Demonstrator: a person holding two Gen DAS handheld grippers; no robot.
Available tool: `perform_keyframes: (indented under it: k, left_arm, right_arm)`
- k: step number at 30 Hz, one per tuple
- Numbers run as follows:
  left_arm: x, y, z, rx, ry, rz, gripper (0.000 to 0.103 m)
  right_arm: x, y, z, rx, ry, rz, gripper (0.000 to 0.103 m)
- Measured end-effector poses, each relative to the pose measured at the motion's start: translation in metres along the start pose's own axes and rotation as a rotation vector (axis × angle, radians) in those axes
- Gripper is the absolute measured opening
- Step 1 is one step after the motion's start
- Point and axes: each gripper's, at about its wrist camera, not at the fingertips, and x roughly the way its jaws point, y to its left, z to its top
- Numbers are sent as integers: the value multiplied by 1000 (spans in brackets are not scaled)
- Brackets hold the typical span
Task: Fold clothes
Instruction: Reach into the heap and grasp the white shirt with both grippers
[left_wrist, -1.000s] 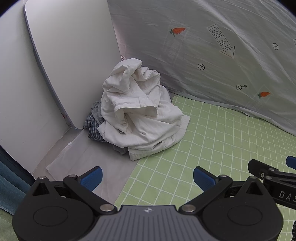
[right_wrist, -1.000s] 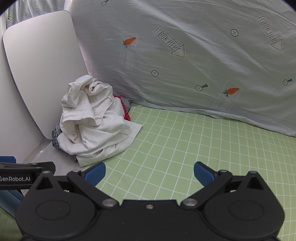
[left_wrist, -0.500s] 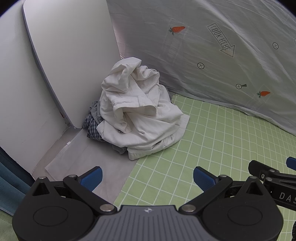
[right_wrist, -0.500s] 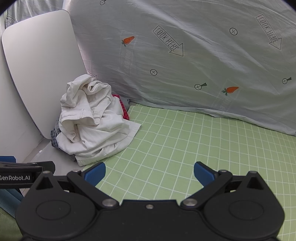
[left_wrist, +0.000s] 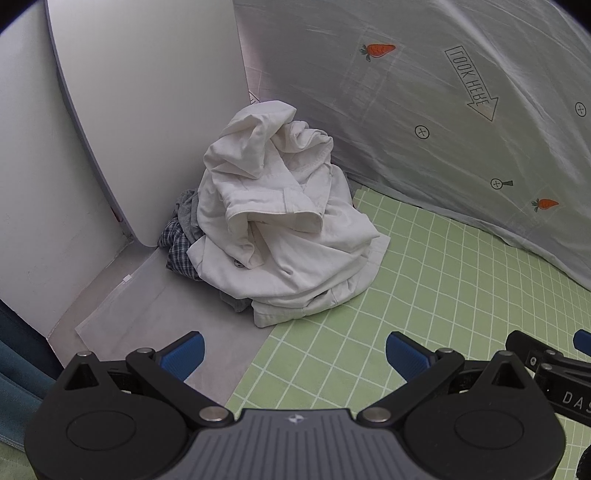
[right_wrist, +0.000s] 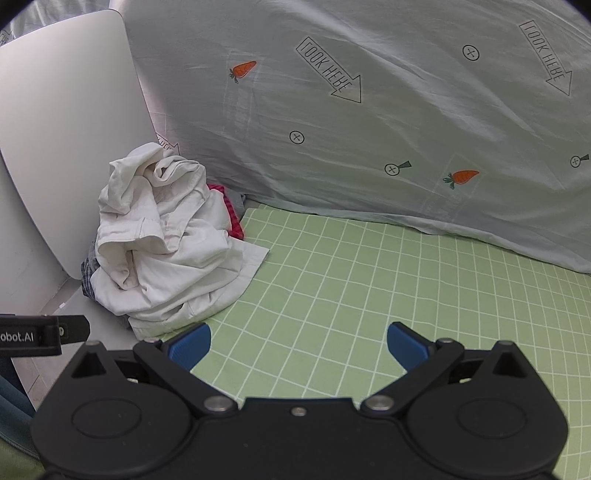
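A crumpled white garment (left_wrist: 280, 236) (right_wrist: 162, 251) tops a heap of clothes in the back left corner, partly on the green checked mat (left_wrist: 424, 295) (right_wrist: 351, 288). Under it peek a blue plaid piece (left_wrist: 177, 251), a grey piece (left_wrist: 186, 210), and a red piece (right_wrist: 231, 218). My left gripper (left_wrist: 294, 354) is open, a short way in front of the heap, holding nothing. My right gripper (right_wrist: 298, 345) is open too, over the mat to the right of the heap, with nothing between its fingers.
A white rounded board (left_wrist: 147, 92) (right_wrist: 62, 129) leans in the corner behind the heap. A pale sheet printed with carrots and arrows (left_wrist: 424, 110) (right_wrist: 369, 129) hangs along the back. A grey sheet (left_wrist: 155, 317) lies left of the mat. Dark blue fabric (left_wrist: 18, 387) sits at the left edge.
Both grippers have edged slightly closer to the clothes heap. The jaws stay open and the clothes have not moved.
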Motion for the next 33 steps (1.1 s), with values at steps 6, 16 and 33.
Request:
perform_keyframes:
  k: [6,16,33]
  left_arm:
    - [61,37,31,-82,64,47,103]
    - [150,116,88,-291,96,23,76]
    - [161,89,113,-237,16,-238,35]
  right_arm:
    - [60,19,29,-61,-16,58,103]
    - [201,70,81,-123,81,151,93]
    - [186,75,67,-25,-44,286,12]
